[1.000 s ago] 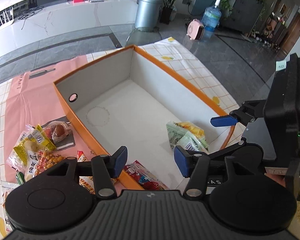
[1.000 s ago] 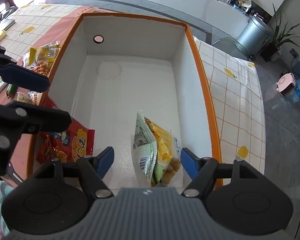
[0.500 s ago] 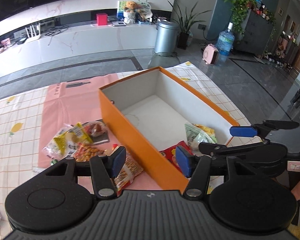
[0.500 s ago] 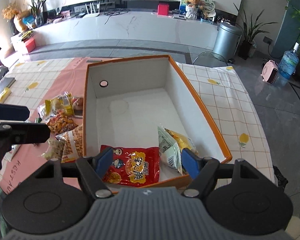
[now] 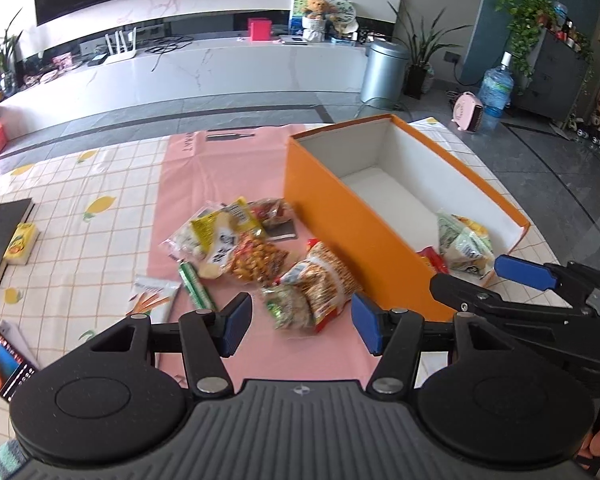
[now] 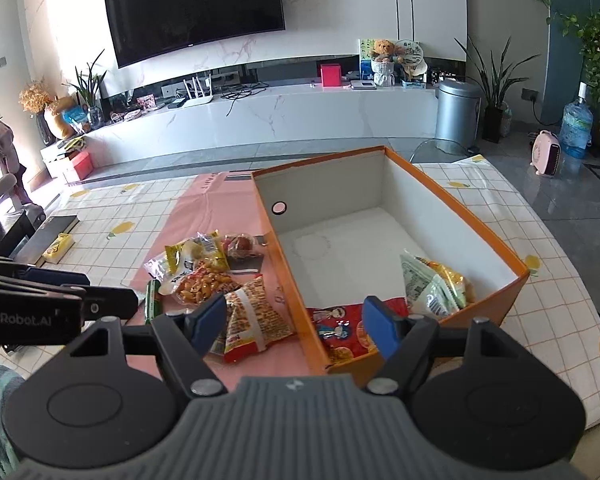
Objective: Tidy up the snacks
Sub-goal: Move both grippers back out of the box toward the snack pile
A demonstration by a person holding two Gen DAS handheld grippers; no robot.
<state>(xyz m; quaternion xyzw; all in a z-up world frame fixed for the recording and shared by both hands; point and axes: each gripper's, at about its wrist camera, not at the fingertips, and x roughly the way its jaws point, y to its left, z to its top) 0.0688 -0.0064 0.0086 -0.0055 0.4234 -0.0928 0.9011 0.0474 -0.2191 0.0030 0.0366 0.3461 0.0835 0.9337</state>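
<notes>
Grippers Hovered Empty Beside the Snack Box

Both tools angled downward over the table. The left gripper hung above the loose snack pile on the pink cloth, its jaws apart with nothing between them. The right gripper sat over the near corner of the orange box, jaws wide and empty. Inside the box lay a red packet and a green-and-yellow packet at the near end.
</notes>
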